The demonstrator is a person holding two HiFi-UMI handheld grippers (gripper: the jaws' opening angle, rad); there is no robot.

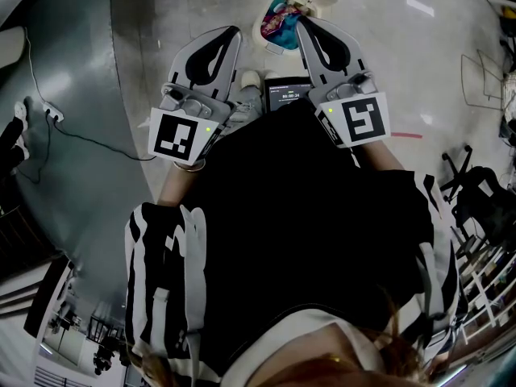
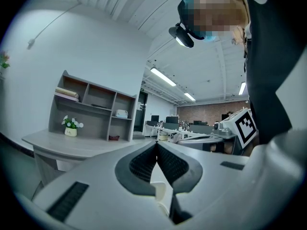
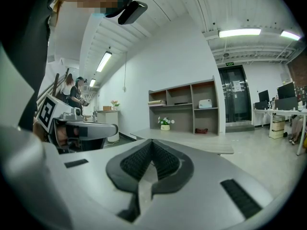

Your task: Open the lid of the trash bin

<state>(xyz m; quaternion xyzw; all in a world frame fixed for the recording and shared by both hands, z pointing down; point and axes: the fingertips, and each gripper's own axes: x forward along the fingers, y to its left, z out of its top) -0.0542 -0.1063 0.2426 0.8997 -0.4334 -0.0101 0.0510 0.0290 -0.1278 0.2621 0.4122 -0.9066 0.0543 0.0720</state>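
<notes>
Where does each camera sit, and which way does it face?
Head view: on the person's head, facing steeply down at the trash bin, left hand-held gripper, right hand-held gripper and black top.
Left gripper view: on the left hand-held gripper, looking along its shut jaws across the room; black top at right.
Right gripper view: on the right hand-held gripper, along its shut jaws; black top at left.
Shared: both gripper views face the same shelf unit.

R claw (image 3: 152,142) jaws closed, tips touching. Behind: grey tabletop (image 3: 201,142) w/ flower pot (image 3: 165,124), shelf unit (image 3: 187,104); L claw (image 3: 108,129) at left.
</notes>
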